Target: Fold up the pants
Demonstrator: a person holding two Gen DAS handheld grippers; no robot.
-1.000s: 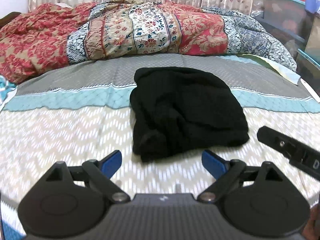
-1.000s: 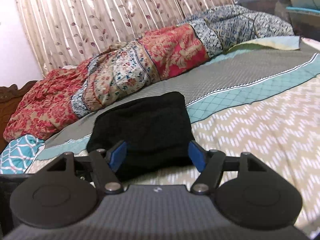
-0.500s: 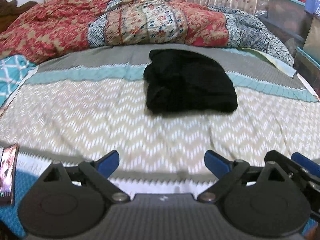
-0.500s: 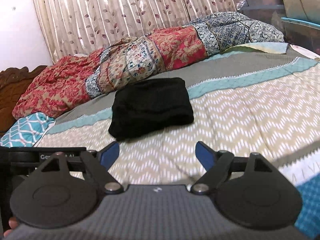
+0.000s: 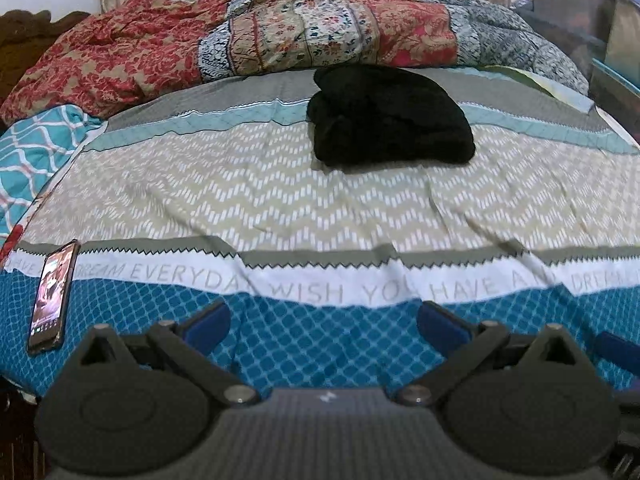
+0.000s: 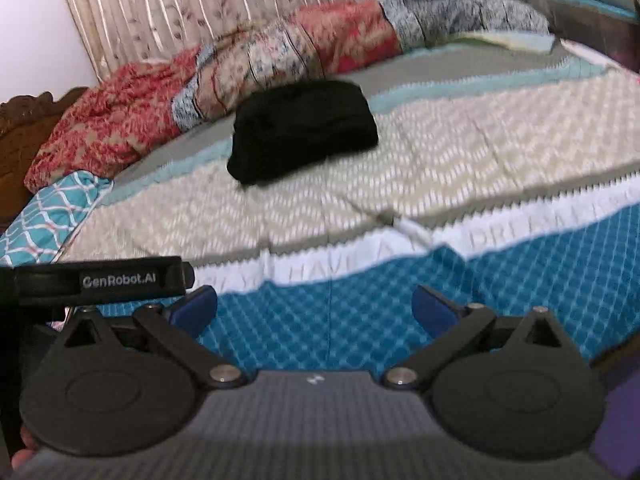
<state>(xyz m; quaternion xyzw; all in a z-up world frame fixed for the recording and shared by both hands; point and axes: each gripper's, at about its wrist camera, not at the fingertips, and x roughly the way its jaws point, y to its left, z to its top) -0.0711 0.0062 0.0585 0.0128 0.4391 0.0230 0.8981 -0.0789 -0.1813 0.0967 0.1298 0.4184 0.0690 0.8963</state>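
The black pants [image 5: 390,118] lie folded into a compact bundle on the far part of the bed, across the grey and teal bands of the sheet. The right wrist view shows the same bundle [image 6: 304,130], slightly blurred. My left gripper [image 5: 322,326] hangs over the blue band at the near edge of the bed, well short of the pants, its jaws opening with nothing between them. My right gripper [image 6: 314,306] is also back over the blue band, jaws opening and empty. The left gripper's body [image 6: 100,280] shows at the left of the right wrist view.
A phone [image 5: 52,296] lies on the sheet at the near left. A rumpled red and patterned quilt [image 5: 280,40] runs along the far side below the curtain [image 6: 200,8]. A teal patterned pillow [image 5: 32,152] sits at left. Storage boxes [image 5: 600,20] stand at right.
Both grippers have pulled back from the pants toward the near edge of the bed, and their jaws have spread wider. The folded pants stay where they lay.
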